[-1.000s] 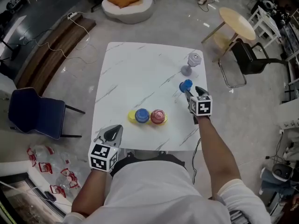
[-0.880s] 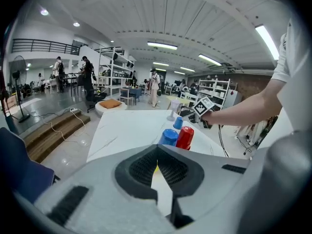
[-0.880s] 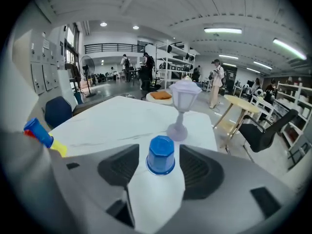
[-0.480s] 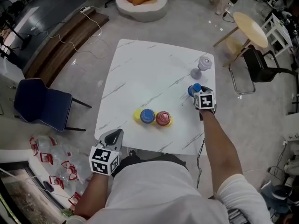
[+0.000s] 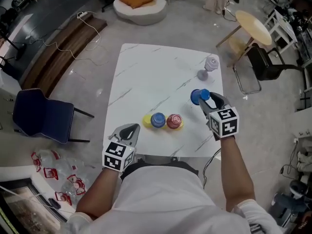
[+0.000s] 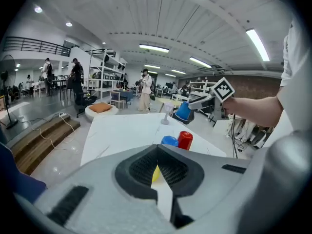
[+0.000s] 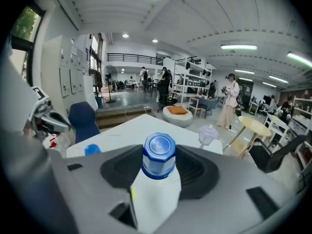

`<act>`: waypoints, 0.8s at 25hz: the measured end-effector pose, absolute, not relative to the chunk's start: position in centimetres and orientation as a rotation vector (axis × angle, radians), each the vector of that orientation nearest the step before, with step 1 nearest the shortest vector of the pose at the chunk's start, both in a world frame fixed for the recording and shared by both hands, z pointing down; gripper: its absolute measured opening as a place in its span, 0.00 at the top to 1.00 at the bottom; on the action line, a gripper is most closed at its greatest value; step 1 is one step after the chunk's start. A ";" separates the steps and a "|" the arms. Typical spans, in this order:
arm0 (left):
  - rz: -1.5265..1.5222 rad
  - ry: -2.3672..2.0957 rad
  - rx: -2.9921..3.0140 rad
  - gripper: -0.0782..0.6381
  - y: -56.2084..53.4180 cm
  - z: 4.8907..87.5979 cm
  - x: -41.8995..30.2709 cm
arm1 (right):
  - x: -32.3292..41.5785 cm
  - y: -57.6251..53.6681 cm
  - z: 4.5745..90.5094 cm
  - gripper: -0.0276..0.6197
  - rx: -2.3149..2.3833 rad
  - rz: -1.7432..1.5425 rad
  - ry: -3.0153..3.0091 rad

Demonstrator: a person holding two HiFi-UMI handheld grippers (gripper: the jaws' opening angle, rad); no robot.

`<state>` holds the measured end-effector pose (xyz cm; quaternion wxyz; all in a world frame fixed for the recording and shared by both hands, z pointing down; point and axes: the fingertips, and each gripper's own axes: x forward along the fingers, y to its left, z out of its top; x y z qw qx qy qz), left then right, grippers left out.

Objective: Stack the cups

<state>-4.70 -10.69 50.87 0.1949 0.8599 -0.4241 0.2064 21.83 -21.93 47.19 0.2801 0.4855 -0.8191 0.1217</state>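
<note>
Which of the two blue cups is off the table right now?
The blue cup clamped in the right gripper, held in the air near the table's right edge. The other blue cup stands on it between the yellow cup and red cup.

Person's wearing a plain white short-sleeve tee (image 5: 165,199), nothing on the forearms. Each hand has a chunky light-grey plastic tool: the left tool (image 5: 127,131) at the lower left of the frame, the right tool (image 5: 209,99) over on the right. Both shells are rounded and taper to a teardrop point. Behind each sits a white cube (image 5: 118,156) with black-and-white square markers on its faces. Up close, the gripping pads (image 6: 141,167) are black with a fine mesh texture, sunk into a dark recess. The grey shell has small dark rectangular slots (image 6: 73,199) either side. A thin black cable (image 6: 232,126) hangs off the right one.
</note>
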 end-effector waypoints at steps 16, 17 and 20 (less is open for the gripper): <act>0.612 -1.008 2.494 0.88 -9.0 52.0 -5.4 | 8.4 -13.1 46.9 0.63 1.013 0.293 -2.227; 0.612 -1.008 2.493 0.88 -8.9 52.0 -5.4 | 8.2 -13.1 47.0 0.63 1.011 0.296 -2.224; 0.607 -1.010 2.488 0.88 -8.8 52.0 -5.5 | 8.0 -13.2 47.2 0.63 1.005 0.304 -2.214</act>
